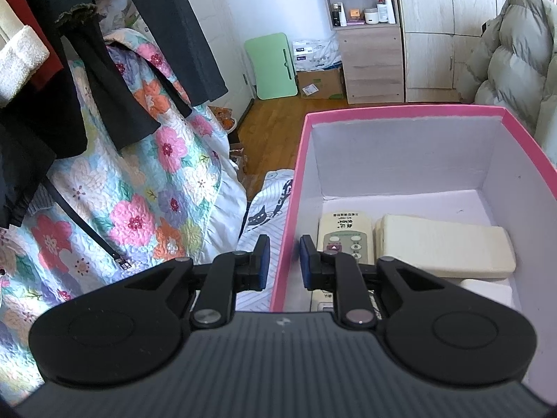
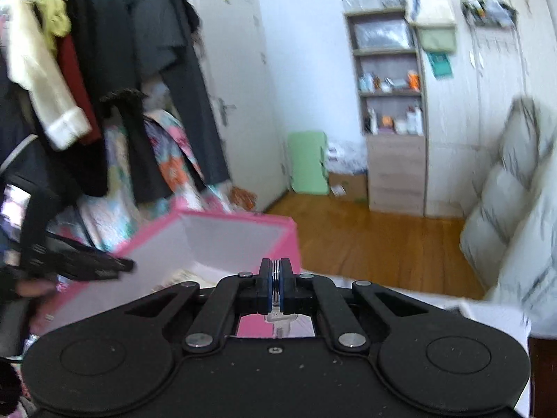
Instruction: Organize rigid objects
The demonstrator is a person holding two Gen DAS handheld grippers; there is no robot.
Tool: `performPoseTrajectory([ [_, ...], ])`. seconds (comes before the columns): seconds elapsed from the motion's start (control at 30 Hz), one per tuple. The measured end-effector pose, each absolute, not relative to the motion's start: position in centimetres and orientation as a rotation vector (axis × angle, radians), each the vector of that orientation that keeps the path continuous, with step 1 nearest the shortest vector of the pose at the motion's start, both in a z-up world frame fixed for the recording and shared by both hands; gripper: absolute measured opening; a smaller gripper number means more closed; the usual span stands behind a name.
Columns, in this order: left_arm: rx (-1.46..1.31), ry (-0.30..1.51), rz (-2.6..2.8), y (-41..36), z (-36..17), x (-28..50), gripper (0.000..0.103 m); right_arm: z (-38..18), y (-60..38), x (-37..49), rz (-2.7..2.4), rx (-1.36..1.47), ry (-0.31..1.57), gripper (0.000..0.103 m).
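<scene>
A pink box (image 1: 410,109) with a white inside holds a cream remote control (image 1: 344,238), a cream block (image 1: 442,244) and a white piece (image 1: 487,291). My left gripper (image 1: 283,261) straddles the box's left wall, one blue pad outside and one inside, closed on that wall. In the right wrist view the same pink box (image 2: 243,221) sits low and left, and the left gripper (image 2: 76,264) shows as a black blur on its rim. My right gripper (image 2: 276,280) is shut above the box's near corner, with a thin silvery thing (image 2: 276,275) pinched between its pads; I cannot tell what it is.
A floral quilt (image 1: 146,188) and hanging dark clothes (image 1: 104,69) crowd the left. The box rests on a striped white cloth (image 1: 264,216). Across the wooden floor (image 2: 365,244) stand a shelf unit (image 1: 365,35), a wardrobe (image 1: 452,17) and a green board (image 1: 271,66). A puffy grey coat (image 1: 515,69) hangs on the right.
</scene>
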State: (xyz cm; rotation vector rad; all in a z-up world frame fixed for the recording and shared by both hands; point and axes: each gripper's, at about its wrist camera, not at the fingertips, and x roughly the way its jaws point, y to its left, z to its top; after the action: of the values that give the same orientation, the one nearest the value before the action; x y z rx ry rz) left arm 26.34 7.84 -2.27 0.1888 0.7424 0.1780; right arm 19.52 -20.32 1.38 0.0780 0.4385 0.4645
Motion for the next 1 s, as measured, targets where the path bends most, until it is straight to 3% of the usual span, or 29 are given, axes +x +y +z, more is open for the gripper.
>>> performPoseTrajectory([
  [0.33,0.191,0.731,0.167,7.8,-2.1,26.2,0.015,5.6,-15.6,16.5,0.603,0.053,0.504,0.004],
  [0.67,0.188,0.729,0.173,8.0,-2.1,26.2,0.015,3.5,-10.4,16.2,0.647,-0.053,0.562,0.004],
  [1.0,0.183,0.709,0.147,7.9,-2.1,25.9,0.017,0.4,-7.8,22.3,0.589,-0.202,0.621,0.004],
])
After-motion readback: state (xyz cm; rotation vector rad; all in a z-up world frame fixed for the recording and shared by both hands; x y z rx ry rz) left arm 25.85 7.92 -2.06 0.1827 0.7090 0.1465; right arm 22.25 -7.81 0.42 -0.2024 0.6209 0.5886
